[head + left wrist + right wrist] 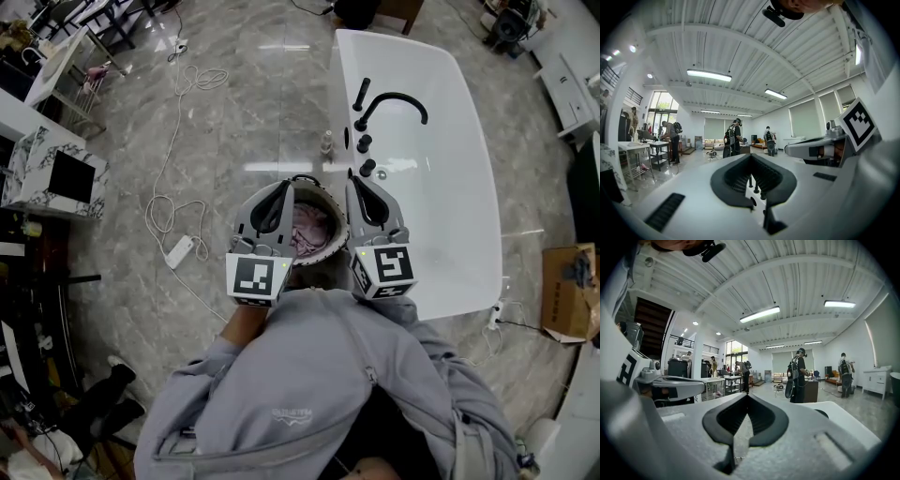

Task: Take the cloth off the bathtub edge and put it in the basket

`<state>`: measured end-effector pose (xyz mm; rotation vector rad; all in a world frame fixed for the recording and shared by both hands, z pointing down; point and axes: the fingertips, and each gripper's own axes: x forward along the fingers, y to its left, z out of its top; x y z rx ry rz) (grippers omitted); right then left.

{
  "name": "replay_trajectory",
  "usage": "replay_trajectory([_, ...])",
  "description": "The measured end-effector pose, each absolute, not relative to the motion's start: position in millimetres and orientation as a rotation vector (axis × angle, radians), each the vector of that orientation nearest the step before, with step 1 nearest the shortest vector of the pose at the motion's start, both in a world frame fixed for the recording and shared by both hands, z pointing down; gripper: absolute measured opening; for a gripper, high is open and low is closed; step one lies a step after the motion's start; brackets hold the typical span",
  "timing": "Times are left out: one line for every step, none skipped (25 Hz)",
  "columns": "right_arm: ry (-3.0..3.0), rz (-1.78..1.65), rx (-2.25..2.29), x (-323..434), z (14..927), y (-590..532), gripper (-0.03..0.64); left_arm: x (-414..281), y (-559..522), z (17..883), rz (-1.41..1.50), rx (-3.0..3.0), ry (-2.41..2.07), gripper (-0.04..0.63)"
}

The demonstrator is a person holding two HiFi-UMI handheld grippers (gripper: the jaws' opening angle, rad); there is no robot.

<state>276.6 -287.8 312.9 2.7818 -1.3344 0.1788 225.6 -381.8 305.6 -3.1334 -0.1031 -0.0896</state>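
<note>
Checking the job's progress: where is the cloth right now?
Head view: the pink cloth lies inside the basket on the floor, between the left gripper and right gripper, just left of the bathtub.

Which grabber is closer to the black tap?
Right. The right gripper is at the bathtub edge near the black tap; the left gripper is farther off, across the basket.

Bright, even light from ceiling tubes (708,75), glare on floor (272,167), fisheye-warped edges, dark corners.
</note>
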Motion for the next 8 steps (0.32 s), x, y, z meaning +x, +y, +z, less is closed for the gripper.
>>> replay_trajectory([-1.335, 0.177, 2.780, 275.4, 312.8, -288.7, 0.005, 224.8, -382.5, 305.8, -0.090, -3.132, -0.103, 0.005])
replay_trajectory([-1.336, 0.176, 2.779, 274.2, 312.8, -289.0, 0.005, 223.9, -382.7, 305.9, -0.090, -3.131, -0.103, 0.005])
replay_trajectory([-1.337, 0.175, 2.779, 273.0, 313.0, -288.6, 0.005, 223.2, -382.0, 306.0, -0.090, -3.131, -0.103, 0.005])
replay_trajectory([-1.338, 0.175, 2.778, 272.1, 313.2, -287.6, 0.005, 222.6, -380.5, 306.1, -0.089, -3.131, -0.104, 0.005])
replay_trajectory([-1.340, 0.175, 2.778, 271.7, 313.2, -286.2, 0.005, 222.3, -378.7, 306.1, -0.089, -3.131, -0.105, 0.005])
replay_trajectory([-1.342, 0.174, 2.777, 271.6, 313.2, -284.7, 0.005, 222.3, -376.8, 306.0, -0.089, -3.130, -0.106, 0.005])
replay_trajectory([-1.343, 0.174, 2.777, 271.8, 313.0, -283.2, 0.005, 222.4, -374.9, 305.8, -0.089, -3.129, -0.107, 0.005])
replay_trajectory([-1.345, 0.174, 2.777, 272.1, 312.9, -281.8, 0.005, 222.6, -373.1, 305.7, -0.089, -3.129, -0.108, 0.005])
